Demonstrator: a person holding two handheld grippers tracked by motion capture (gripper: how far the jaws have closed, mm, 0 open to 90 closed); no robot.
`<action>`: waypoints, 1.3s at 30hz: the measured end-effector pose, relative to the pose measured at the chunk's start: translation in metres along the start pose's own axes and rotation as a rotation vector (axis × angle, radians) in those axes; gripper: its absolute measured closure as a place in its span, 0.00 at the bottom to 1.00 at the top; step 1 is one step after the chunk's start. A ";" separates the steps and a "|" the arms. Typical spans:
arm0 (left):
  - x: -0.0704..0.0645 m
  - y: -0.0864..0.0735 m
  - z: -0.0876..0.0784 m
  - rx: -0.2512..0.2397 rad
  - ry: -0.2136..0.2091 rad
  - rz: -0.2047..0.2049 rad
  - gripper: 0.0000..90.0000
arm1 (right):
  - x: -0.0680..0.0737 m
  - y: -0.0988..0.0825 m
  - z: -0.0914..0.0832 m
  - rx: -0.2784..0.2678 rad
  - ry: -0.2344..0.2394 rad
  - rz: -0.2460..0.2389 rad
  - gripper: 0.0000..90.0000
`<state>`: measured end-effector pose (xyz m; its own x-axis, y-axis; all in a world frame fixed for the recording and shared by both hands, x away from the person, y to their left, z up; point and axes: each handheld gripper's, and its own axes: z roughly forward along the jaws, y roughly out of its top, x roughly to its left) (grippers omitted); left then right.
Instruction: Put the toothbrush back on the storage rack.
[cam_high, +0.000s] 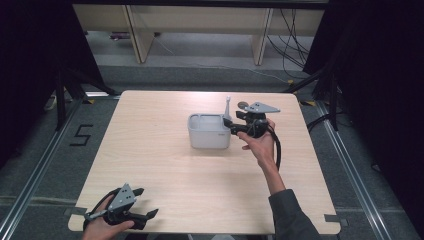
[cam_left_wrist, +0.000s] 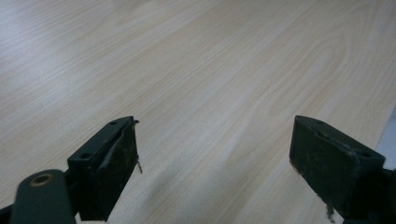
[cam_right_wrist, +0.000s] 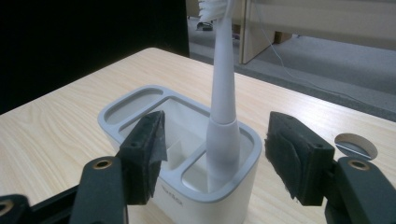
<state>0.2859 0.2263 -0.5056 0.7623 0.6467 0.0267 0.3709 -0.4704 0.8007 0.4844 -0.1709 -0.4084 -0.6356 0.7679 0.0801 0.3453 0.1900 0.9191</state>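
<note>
Your right gripper has its jaws spread on either side of the toothbrush, and neither pad touches it. The brush stands upright in the near compartment of the holder, a little toward 1 o'clock from the table's middle in the high view. The step in hand looks like letting go, so draw the gripper straight back along its own line, level, and keep both pads off the handle and the rim; a sideways swing could tip the brush or shove the holder.

The brush is smooth white plastic, a thick round base narrowing to a slim neck, with white bristles on top. The holder is pale grey, rounded at the corners, with a matte rim and several wells. The table is light wood grain. A small round disc lies at about 3 o'clock of the holder.

Your left gripper rests at the table's 7 o'clock corner, jaws wide apart over bare wood.
</note>
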 end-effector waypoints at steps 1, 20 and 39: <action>-0.002 0.000 0.000 -0.004 -0.012 -0.034 0.16 | 0.000 0.000 -0.001 0.008 0.008 -0.004 0.43; -0.003 0.000 0.001 -0.020 -0.005 -0.043 0.16 | 0.007 -0.005 -0.015 0.043 0.009 0.005 0.33; -0.002 0.000 -0.001 -0.001 0.002 -0.024 0.16 | 0.018 -0.011 -0.023 0.081 0.006 0.003 0.20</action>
<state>0.2840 0.2258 -0.5047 0.7519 0.6592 0.0088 0.3886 -0.4539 0.8018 0.4533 -0.1731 -0.4077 -0.6386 0.7648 0.0852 0.4014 0.2366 0.8848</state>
